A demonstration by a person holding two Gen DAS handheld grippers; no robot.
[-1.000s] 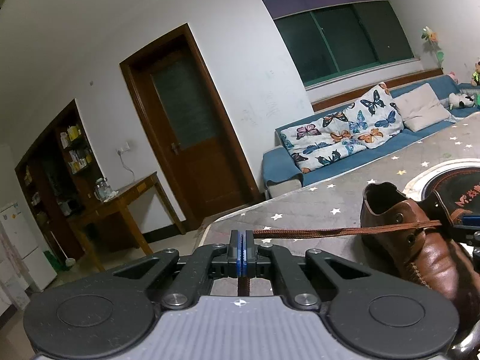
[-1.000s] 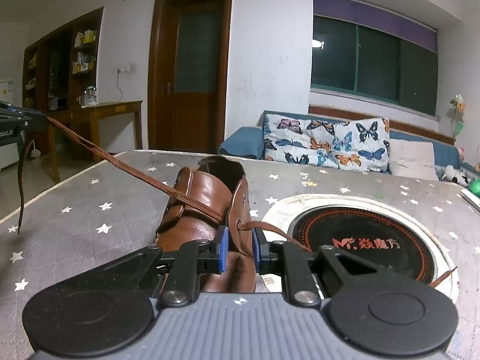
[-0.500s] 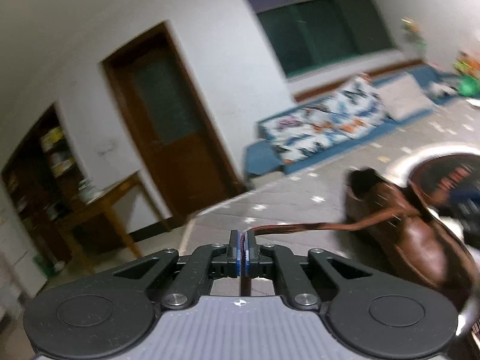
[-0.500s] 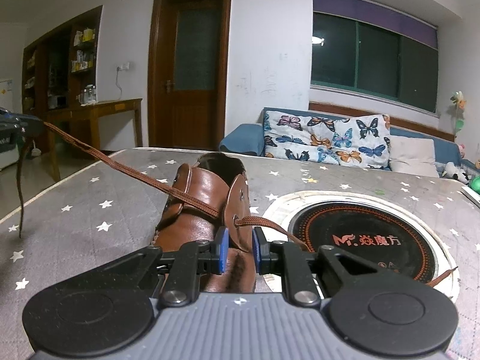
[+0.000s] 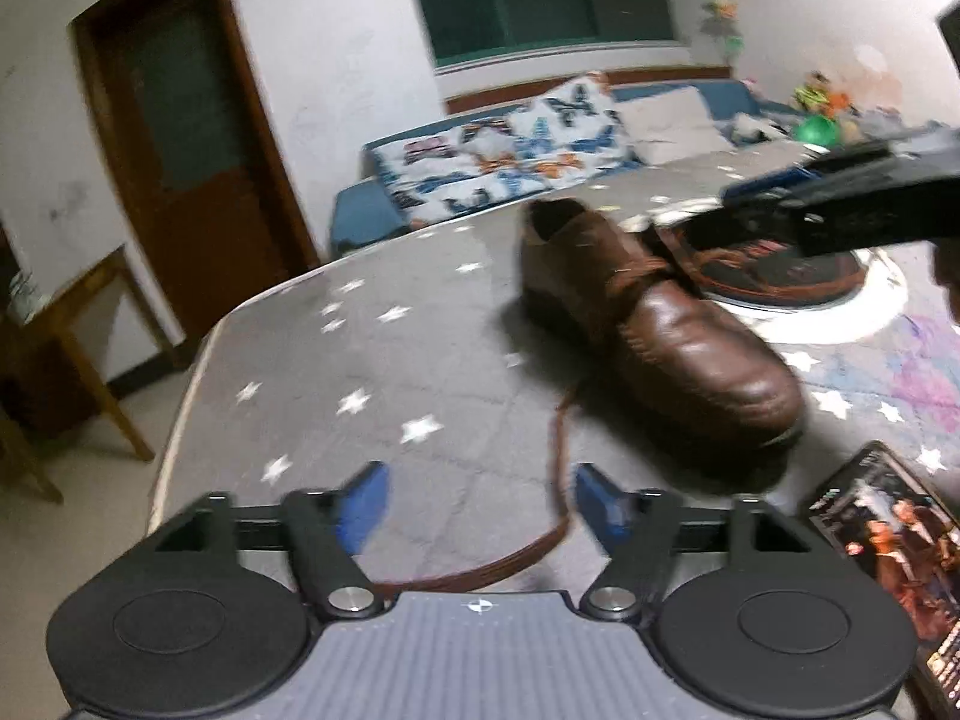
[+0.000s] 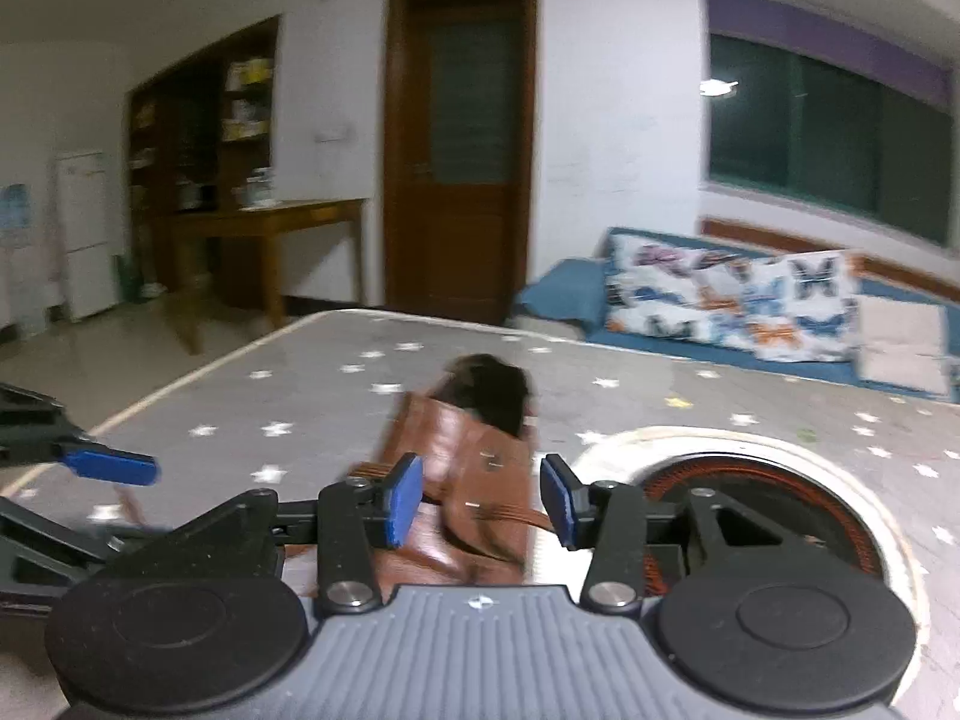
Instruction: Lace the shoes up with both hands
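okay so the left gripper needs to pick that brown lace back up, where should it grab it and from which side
Grip the lace on the slack stretch lying on the tablecloth, just ahead of the open left gripper, away from the shoe. Come from above with one finger on each side: it lies flat, thin and free there, running roughly along the gripper's pointing line.
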